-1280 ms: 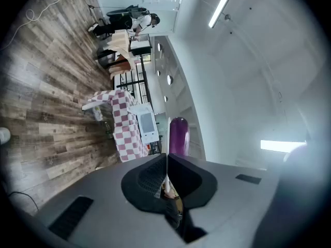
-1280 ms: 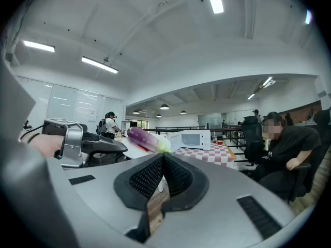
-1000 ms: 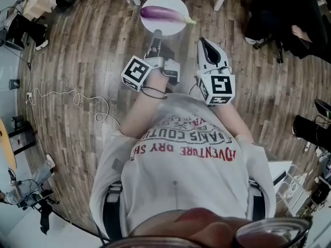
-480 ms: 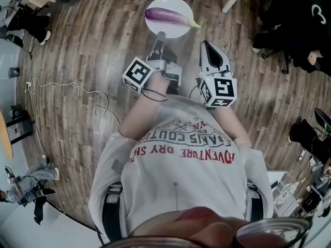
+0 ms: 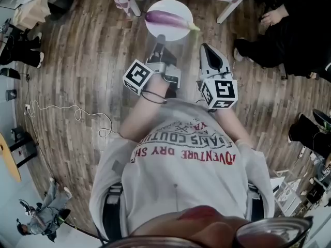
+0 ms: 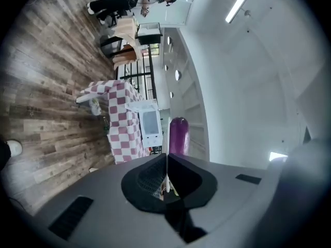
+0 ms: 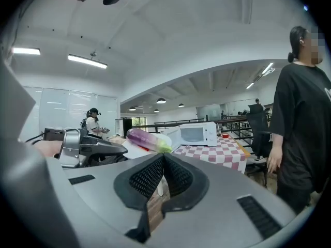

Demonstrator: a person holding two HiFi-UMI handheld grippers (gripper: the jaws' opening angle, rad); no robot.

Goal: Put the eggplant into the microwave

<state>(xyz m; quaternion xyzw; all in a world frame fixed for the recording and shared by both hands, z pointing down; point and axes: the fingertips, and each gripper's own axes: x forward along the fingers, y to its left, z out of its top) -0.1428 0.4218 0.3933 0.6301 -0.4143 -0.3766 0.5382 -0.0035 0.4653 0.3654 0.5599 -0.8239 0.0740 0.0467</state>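
Left claw (image 5: 160, 39) first: we see its jaws clamped tight on the near rim of a white plate (image 5: 164, 6). In the left gripper view the thin rim runs edge-on between the pads. The plate sticks straight out past this claw's tips, roughly flat, over the wooden floor (image 5: 77, 61).

Right claw (image 7: 163, 155): jaws closed tip to tip with nothing between them, so we call it empty. It hangs just beside the left claw, on its right. It is clear of the plate and points much the same way.

Eggplant (image 5: 166, 19): purple with a green stem end. It lies crosswise on the plate just beyond the left claw's tips, stem end toward the right claw's side. From the right claw it sits ahead and a little to the left.

Farther ahead of both claws we see a table with a red-and-white checked cloth (image 7: 220, 154). The microwave (image 7: 194, 134) stands on it, white, well beyond the plate. Seen from the right claw it is a bit right of the eggplant. We cannot tell the state of its door.

To the right of the right claw, near the table, stands a person in black (image 7: 297, 112). Far off to the left, beyond the left claw, is another person wearing headgear (image 7: 93, 122).
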